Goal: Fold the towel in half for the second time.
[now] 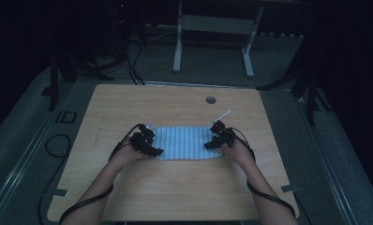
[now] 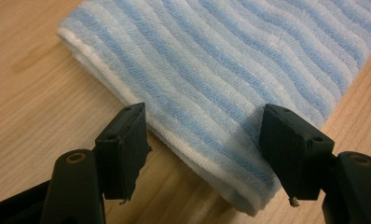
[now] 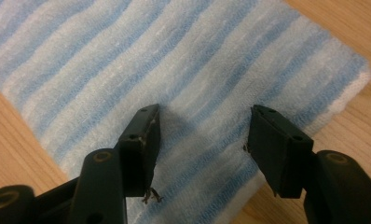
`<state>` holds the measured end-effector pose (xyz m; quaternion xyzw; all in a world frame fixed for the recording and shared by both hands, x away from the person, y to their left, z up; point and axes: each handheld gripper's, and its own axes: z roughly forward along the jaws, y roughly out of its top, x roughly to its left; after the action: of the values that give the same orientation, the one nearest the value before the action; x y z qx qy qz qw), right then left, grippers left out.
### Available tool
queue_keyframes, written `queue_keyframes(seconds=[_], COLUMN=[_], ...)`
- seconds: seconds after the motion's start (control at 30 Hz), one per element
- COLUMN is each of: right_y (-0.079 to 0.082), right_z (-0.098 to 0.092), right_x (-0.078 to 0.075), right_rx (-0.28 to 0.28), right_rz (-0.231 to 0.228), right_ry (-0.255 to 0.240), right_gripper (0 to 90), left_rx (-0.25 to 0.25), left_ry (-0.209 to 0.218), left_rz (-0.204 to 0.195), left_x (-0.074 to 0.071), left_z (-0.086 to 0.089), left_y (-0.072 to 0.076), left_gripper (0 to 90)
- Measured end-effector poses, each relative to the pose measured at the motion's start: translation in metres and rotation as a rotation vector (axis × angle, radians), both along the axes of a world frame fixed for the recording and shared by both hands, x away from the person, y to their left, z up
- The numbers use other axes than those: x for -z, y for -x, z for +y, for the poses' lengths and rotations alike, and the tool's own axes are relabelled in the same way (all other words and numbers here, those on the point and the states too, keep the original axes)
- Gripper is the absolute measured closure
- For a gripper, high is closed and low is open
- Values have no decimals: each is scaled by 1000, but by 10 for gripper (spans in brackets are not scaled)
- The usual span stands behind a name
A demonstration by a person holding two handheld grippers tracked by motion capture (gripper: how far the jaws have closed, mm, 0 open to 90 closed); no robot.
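1. Seen from the high view, a blue-and-white striped towel (image 1: 188, 142) lies flat in the middle of the worktop (image 1: 175, 187), already folded into a tidy rectangle. The left gripper (image 1: 152, 149) sits at its left end and the right gripper (image 1: 212, 142) at its right end. I'd judge the folding to be well along, with one more fold or a final smoothing perhaps left. Bare wood lies all round: plenty toward the far edge, where a small round hole (image 1: 211, 100) is set, and plenty toward the person's side. Nothing else stands on the worktop to bump into.

2. Looking along the left gripper (image 2: 204, 140) in its own view, the jaws stand apart and grip nothing. The towel (image 2: 221, 70) lies beneath and between them, its stacked layers showing at the folded edge and at the near corner. One jaw hangs over bare wood just beside that edge, the other over the cloth. The edge is thick and rounded, so I reckon a pinch would need to take all the layers.

3. From the right gripper (image 3: 200, 140) view, its jaws are also released, both poised above the towel (image 3: 127, 60) without clamping it. The cloth's corner lies to the right, with open worktop (image 3: 16, 154) beyond on either side.
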<state>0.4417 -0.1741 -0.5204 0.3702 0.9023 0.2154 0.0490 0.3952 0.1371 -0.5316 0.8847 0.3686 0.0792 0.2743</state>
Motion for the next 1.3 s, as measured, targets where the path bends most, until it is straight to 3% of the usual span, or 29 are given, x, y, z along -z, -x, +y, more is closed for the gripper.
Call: queue_keyframes(seconds=[0.13,0.2,0.23,0.27,0.3,0.37,0.5,0.6,0.63,0.73,0.83,1.07,1.23,1.3], right_y=[6,7,11,11,15,19,25,29,29,38,43,53,61,64], right_z=[0,-1,-2,-2,-4,-5,-8,-14,-14,-22,-29,-46,-62,-68], right_x=[-8,-10,-14,-14,-17,-18,-17,-16,-16,-15,-14,-10,-5,-2], right_rx=[-11,-22,-24,-24,-23,-43,-46,-41,-41,-75,-87,-76,-73,-65], right_rz=[-30,-35,-53,-53,-66,-71,-114,-136,-136,-177,-196,-232,-249,-259], right_ry=[-35,-55,-75,-75,-112,-137,-133,-165,-165,-197,-217,-215,-234,-221], right_gripper=[348,348,281,281,218,129,131,132,132,131,125,130,134,135], left_rx=[-9,-9,-2,-2,9,12,18,16,-5,-24,-43,-102,-142,-157], left_ry=[42,42,83,83,99,98,88,96,106,140,148,164,166,174], left_rz=[-28,-28,-55,-55,-61,-78,-80,-87,-125,-154,-181,-180,-155,-147], left_x=[-10,-10,-18,-18,-20,-20,-20,-19,-19,-18,-15,-4,2,3], left_z=[0,0,-1,-1,-4,-7,-10,-10,-7,-1,8,36,54,60], left_y=[4,4,9,9,12,15,21,23,28,33,39,53,64,67], left_gripper=[292,264,245,220,198,182,168,149,149,138,127,98,98,89])
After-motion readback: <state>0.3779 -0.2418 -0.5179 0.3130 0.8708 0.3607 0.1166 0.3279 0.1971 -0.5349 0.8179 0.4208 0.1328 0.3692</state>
